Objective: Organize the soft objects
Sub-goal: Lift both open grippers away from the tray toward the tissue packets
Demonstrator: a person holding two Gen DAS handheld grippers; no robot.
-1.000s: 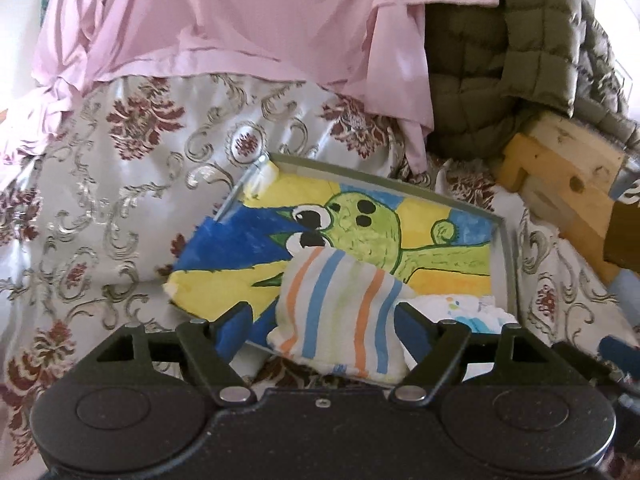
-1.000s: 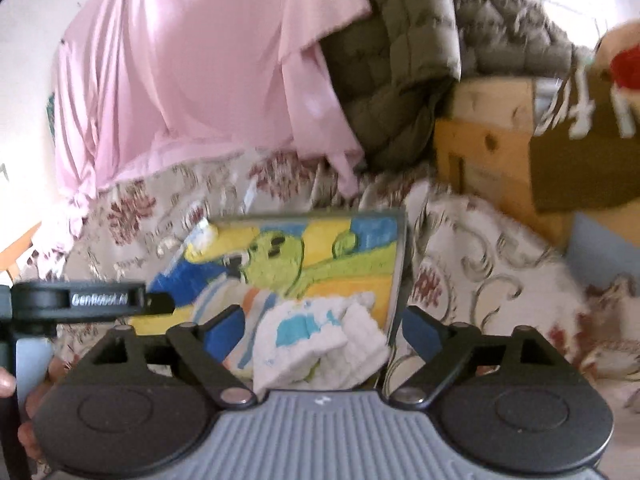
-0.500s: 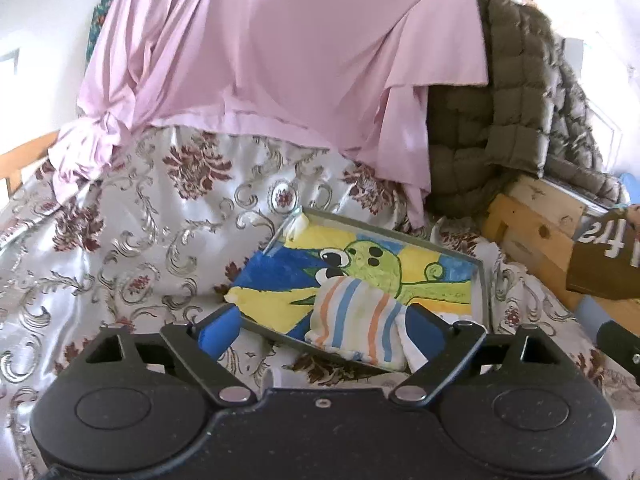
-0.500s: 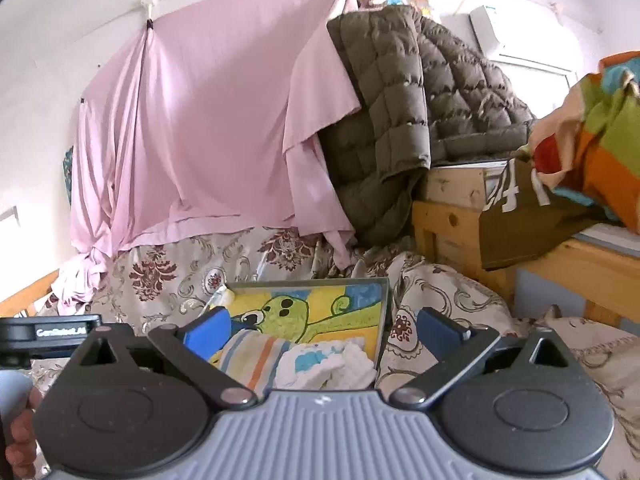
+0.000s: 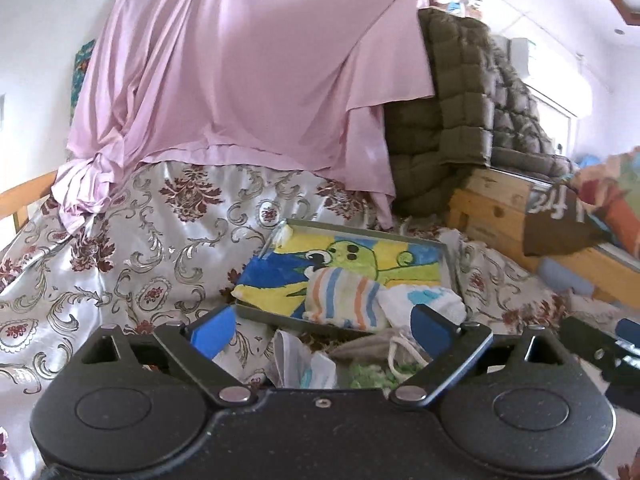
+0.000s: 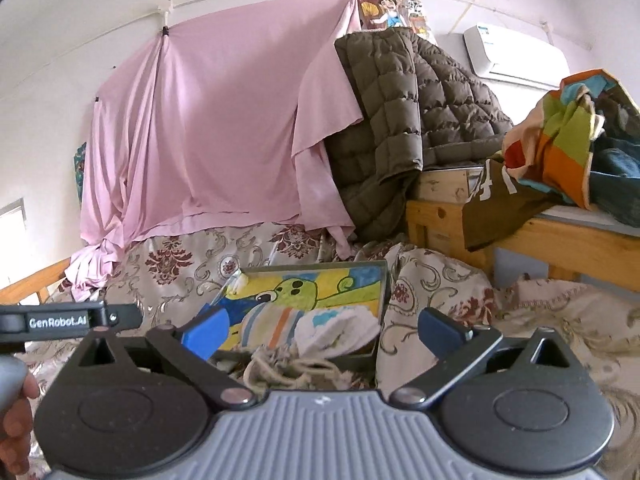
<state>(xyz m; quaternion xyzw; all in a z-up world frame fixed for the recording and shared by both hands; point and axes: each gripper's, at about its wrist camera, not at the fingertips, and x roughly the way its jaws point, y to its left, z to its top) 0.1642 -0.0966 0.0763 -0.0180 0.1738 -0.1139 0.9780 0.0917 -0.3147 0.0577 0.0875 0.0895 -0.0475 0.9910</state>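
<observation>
1. Bed (image 5: 132,248): the patterned satin cover spreads under and ahead of both your claws. It looks slick and lumpy, so I judge anything set on it may tilt or slide.

2. Pink sheet (image 5: 248,80) and quilted jacket (image 6: 400,128): both hang well beyond the claws, at the back. They are soft things too and I judge them still unsorted, but neither is near a claw.

3. Tray (image 5: 450,258): it lies just ahead of both claws, with a cartoon-printed lining and its near edge sunk into the bedding. A knock on the rim could tip it.

4. Striped cloth (image 5: 344,296): it sits folded in the tray's near end, ahead of the left claw, touching the white cloth (image 5: 424,300) to its right. Both lie against the near rim, so a snag could drag them out.

5. Left claw (image 5: 320,324): its jaws have just been opening and now stand wide, nothing between them.

6. Right claw (image 6: 322,330): its jaws have likewise just been opening, wide and empty.

7. Loose items: a corded bundle (image 6: 276,368) and a crumpled bag (image 5: 300,360) lie just below the claws, outside the tray. The cord could catch a fingertip.
</observation>
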